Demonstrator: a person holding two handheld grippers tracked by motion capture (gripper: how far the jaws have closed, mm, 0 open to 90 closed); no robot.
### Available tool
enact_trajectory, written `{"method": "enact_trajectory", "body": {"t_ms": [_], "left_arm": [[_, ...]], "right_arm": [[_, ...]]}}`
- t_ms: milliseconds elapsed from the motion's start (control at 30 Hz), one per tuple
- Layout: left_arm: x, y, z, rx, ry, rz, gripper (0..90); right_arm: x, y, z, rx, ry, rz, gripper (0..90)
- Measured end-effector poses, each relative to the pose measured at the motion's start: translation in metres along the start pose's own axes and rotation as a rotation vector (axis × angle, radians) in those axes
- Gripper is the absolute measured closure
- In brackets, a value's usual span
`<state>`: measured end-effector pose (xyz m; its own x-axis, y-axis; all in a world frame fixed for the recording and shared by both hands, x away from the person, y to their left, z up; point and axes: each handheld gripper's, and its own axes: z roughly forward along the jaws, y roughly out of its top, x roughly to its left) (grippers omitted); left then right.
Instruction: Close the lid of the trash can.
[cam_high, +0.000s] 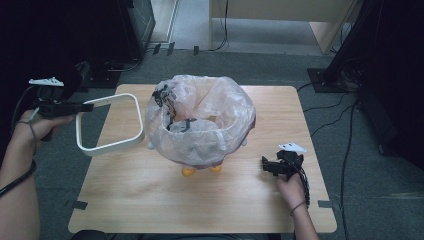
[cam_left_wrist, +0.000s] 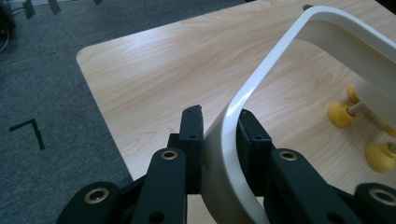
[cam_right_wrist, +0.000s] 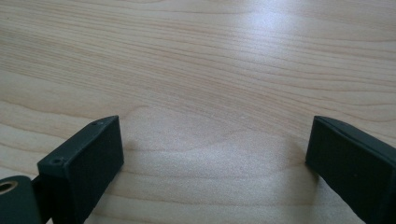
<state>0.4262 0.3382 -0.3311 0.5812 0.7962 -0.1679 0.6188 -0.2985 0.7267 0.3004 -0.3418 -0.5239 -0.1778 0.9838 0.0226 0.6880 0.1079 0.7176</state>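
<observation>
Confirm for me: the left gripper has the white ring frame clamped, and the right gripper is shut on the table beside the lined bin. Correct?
Not quite. The right gripper is open, its fingers wide apart over bare table, as the right gripper view shows. The left gripper does clamp the white ring frame.

Count, surface: 1.
White frame ring, rounded-square: 1.
Bin lined with clear plastic bag: 1.
Yellow feet under the bin: 2 seen from the high view, 3 from the left gripper view.
Tools: 2, left tool and right tool.
Tape marks on floor: several.
</observation>
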Motion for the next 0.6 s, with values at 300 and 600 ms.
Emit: {"method": "enact_trajectory", "body": {"t_ms": [300,600], "left_arm": [[-0.004,0.02,-0.02,-0.02,-0.006,0.0,75.6],[-0.013,0.042,-0.037,-0.035,-0.002,-0.011,75.6]], "right_arm": [[0.0,0.0,0.0,0.001,0.001,0.002,3.8],[0.0,0.0,0.0,0.0,-0.001,0.001,3.8]]}}
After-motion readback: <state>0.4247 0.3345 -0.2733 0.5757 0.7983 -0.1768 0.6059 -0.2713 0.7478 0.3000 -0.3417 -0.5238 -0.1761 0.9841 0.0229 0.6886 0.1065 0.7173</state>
